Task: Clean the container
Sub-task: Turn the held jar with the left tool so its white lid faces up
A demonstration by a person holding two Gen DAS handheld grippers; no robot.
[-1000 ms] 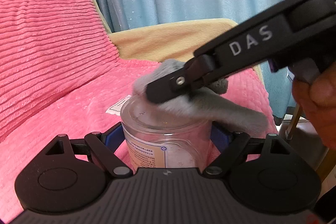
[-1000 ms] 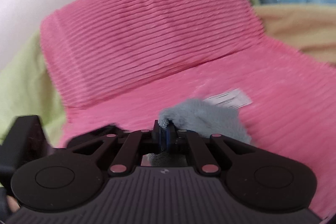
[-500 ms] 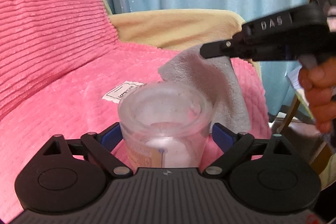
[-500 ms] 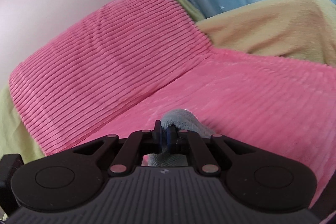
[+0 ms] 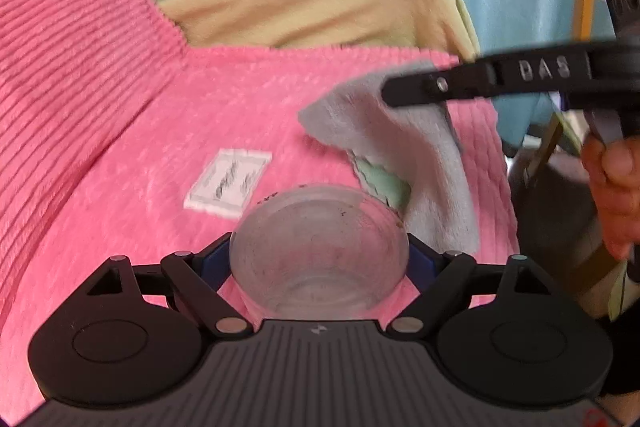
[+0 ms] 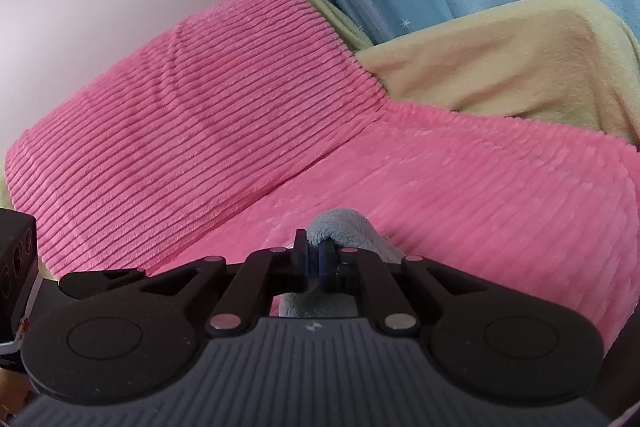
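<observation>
While the left gripper (image 5: pixel 319 259) clamps one clear jar (image 5: pixel 319 247), the right gripper (image 6: pixel 315 259) pinches one seemingly grey cloth (image 5: pixel 404 147).

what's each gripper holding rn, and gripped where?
Left gripper: clear jar, clamped across its sides just below the open mouth. Right gripper: grey cloth, pinched at an upper fold, the rest hanging free beside the jar.

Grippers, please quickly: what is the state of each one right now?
Left gripper: closed on the clear jar.
Right gripper: closed on the grey cloth, held clear of the jar.
</observation>
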